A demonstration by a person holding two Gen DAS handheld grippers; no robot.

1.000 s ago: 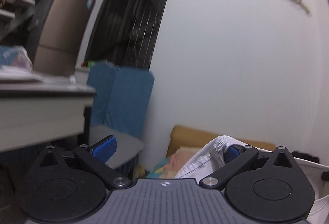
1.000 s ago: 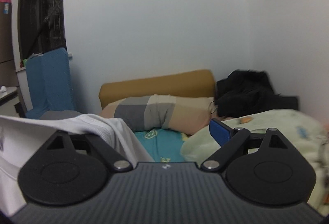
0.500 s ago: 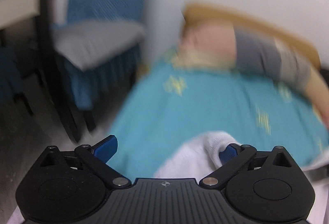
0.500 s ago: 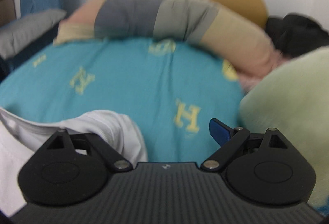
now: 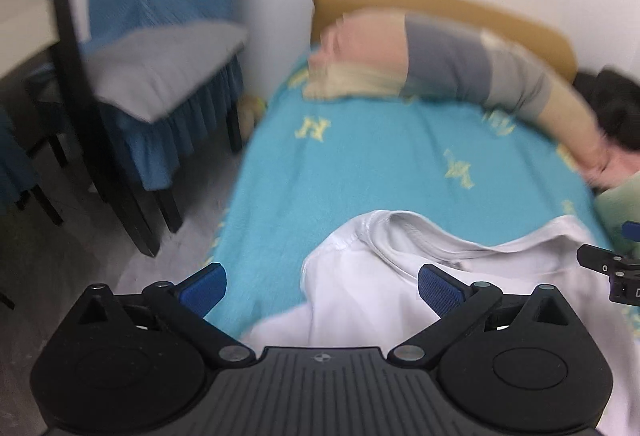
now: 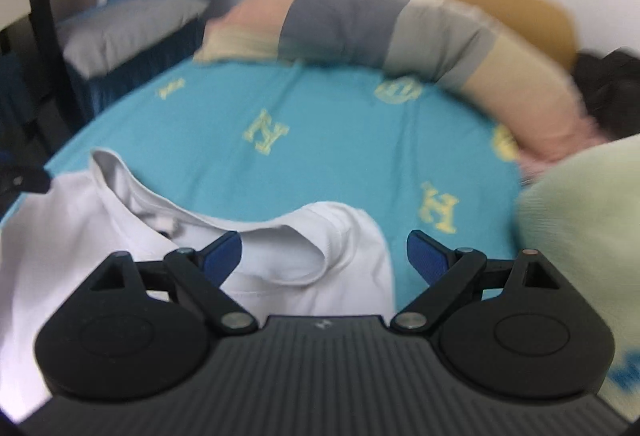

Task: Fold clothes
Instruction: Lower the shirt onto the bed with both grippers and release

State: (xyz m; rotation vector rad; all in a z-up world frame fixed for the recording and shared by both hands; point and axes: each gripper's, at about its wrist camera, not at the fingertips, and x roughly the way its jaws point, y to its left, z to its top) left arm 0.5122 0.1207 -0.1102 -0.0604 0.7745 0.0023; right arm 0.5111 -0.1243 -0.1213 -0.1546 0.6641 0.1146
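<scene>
A white T-shirt (image 5: 404,276) lies on the teal bed cover (image 5: 360,164), its neck opening toward the pillow. My left gripper (image 5: 320,286) is open, its blue pads apart over the shirt's left shoulder. The shirt shows in the right wrist view (image 6: 280,256) too, where my right gripper (image 6: 324,252) is open over its right shoulder. Neither gripper holds cloth. The right gripper's tip shows at the right edge of the left wrist view (image 5: 612,268).
A long striped pillow (image 5: 440,64) and tan headboard (image 5: 460,8) lie at the far end. A pale green blanket (image 6: 584,220) is on the right, dark clothing (image 5: 616,112) behind it. A chair with grey cushion (image 5: 160,68) stands left of the bed.
Both grippers tilted down from the wall to the bed, then let go of the shirt's shoulders. The shirt now lies flat on the bed and both jaws stand open.
</scene>
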